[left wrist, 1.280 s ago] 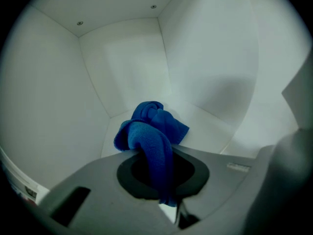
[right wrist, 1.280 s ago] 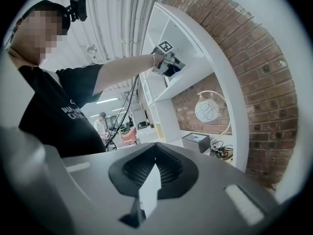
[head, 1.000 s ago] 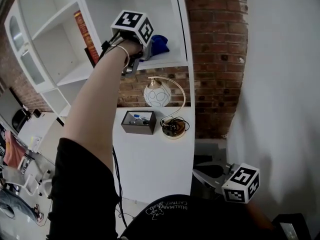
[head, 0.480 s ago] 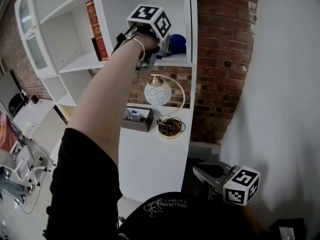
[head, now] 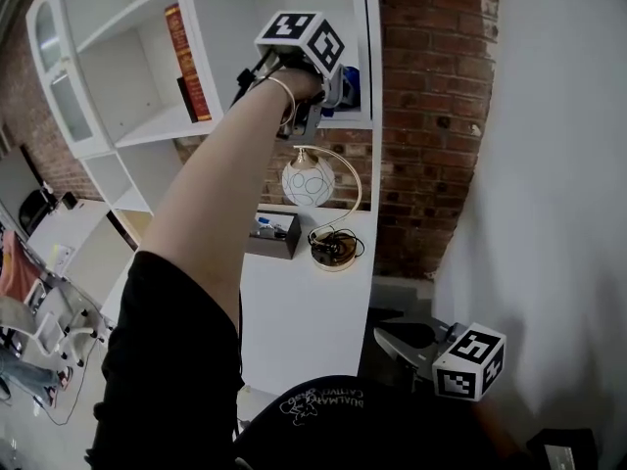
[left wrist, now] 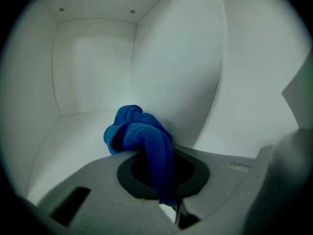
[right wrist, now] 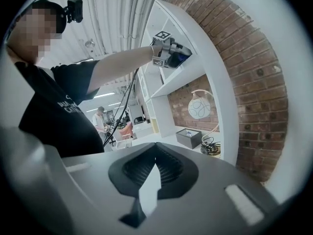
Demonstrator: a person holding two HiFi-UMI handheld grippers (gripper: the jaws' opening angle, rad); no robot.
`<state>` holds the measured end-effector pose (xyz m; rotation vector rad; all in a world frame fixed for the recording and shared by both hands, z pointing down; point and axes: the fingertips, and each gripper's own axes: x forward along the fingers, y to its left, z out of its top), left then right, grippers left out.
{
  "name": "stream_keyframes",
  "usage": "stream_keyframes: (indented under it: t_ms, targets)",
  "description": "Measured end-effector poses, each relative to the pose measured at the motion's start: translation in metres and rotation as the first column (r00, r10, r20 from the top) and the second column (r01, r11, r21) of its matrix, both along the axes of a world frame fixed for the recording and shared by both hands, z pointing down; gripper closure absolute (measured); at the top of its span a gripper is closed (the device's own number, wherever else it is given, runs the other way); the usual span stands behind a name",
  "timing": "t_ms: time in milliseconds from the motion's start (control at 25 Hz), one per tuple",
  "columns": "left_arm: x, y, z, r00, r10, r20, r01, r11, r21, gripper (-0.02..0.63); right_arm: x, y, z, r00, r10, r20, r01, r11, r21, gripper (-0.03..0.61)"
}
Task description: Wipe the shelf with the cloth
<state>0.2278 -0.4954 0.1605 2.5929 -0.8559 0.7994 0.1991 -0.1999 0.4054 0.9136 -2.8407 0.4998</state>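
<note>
My left tongs (left wrist: pixel 164 182) are shut tight on one end of the blue cloth (left wrist: pixel 139 131). The rest of the cloth sits in a bunch on the white shelf (left wrist: pixel 73 131), right up against the side wall. My arm reaches high to get there. My right tongs (right wrist: pixel 149 180) hang low by my side, tips close together, with nothing in them. Under the shelf, a round lamp (head: pixel 309 182) and a dark box (head: pixel 272 235) stand on a white table (head: pixel 304 311).
</note>
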Motion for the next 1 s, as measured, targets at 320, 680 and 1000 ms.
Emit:
stream_keyframes:
  t_ms: [320,680,1000]
  targets:
    - [-0.002,0.003,-0.002,0.998,0.061,0.032,-0.063,0.997,0.046,0.598,-0.009,-0.004,0.008,1.0,-0.003,0.002,0.003,0.999,-0.037,0.572]
    - [-0.146,-0.043,-0.023,0.958,-0.254,0.132,0.225,0.953,0.204,0.597,-0.023,-0.014,0.009,0.999,-0.051,0.012,0.052,0.997,-0.052,0.572]
    - [-0.171,-0.049,-0.003,0.909,-0.313,0.277,0.236,0.931,0.277,0.598,-0.041,-0.017,0.012,0.994,-0.113,-0.002,0.112,0.992,-0.064,0.572]
